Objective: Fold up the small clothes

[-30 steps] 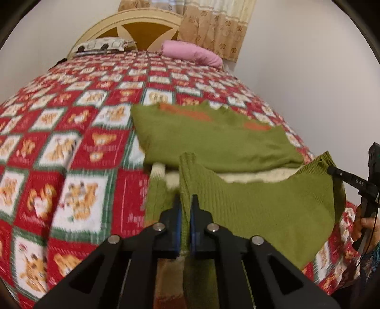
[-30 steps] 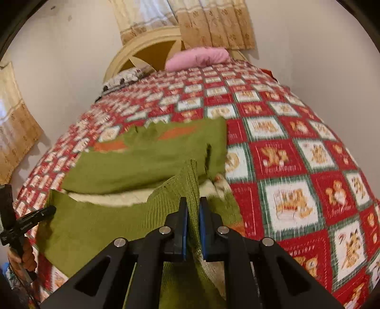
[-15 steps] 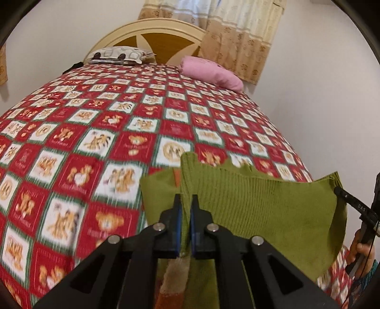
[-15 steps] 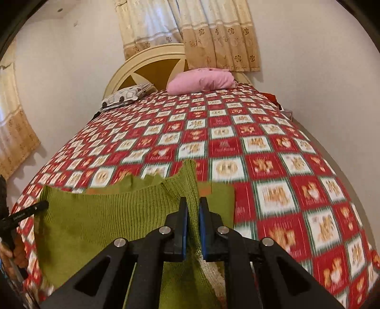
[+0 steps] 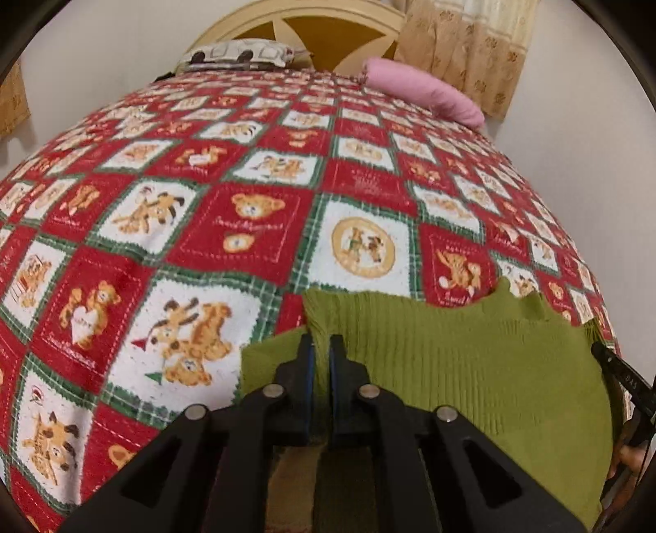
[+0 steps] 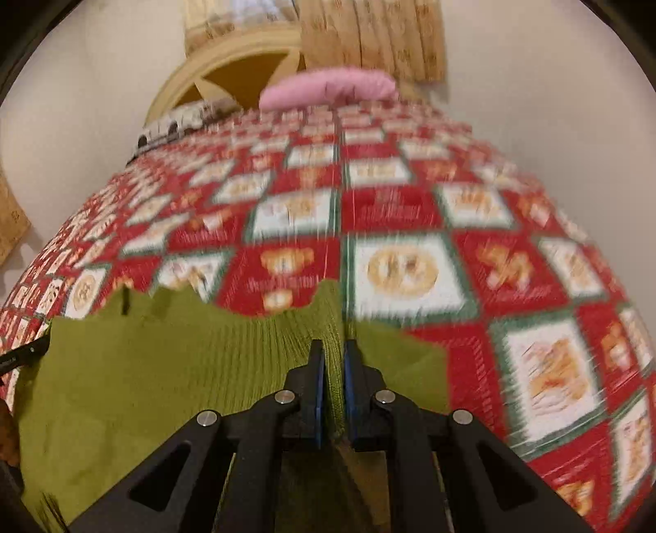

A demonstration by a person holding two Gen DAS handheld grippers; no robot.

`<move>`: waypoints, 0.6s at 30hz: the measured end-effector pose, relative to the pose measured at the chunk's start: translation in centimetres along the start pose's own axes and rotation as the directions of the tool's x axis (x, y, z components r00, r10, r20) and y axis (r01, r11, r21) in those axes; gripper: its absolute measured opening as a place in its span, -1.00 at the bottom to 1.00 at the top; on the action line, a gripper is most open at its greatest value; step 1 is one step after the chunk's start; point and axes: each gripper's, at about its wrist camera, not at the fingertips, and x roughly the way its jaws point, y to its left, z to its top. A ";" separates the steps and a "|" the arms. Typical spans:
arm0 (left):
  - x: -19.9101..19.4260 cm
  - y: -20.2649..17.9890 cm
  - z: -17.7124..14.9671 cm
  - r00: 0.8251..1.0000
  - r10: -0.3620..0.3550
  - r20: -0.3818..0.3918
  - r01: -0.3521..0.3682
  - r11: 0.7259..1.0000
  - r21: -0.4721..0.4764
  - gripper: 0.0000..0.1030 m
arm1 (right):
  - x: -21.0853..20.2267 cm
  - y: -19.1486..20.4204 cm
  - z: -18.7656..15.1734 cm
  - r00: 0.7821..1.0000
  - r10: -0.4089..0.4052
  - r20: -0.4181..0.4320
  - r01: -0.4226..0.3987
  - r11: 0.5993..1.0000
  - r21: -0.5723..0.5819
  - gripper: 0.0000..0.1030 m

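A green ribbed knit garment (image 5: 471,352) is held stretched between the two grippers above the near part of a bed covered by a red, white and green patchwork quilt (image 5: 254,221) printed with teddy bears. In the left wrist view, the left gripper (image 5: 320,348) is seen with its jaws beginning to part, the last reading showing them easing open, yet the left corner of the garment is still pinched between the blue pads. In the right wrist view, which is blurred, the right gripper (image 6: 333,356) is closed on the opposite corner of the same garment (image 6: 164,361), a fold of knit being clamped between its pads. The raised edge of the garment is stretched across from one gripper to the other, and a flatter green layer is seen beneath it on the quilt, beside each gripper. At the far end of the bed, a pink pillow (image 5: 422,88) and a patterned pillow (image 5: 238,53) are laid against a cream headboard (image 5: 303,24), with beige curtains (image 5: 463,53) hung behind.
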 end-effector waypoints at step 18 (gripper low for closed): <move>-9.4 -3.1 -5.3 0.994 0.036 0.106 -0.054 0.982 0.181 0.40 | -13.4 -2.7 -8.6 0.999 -0.012 0.045 0.009 0.998 0.064 0.16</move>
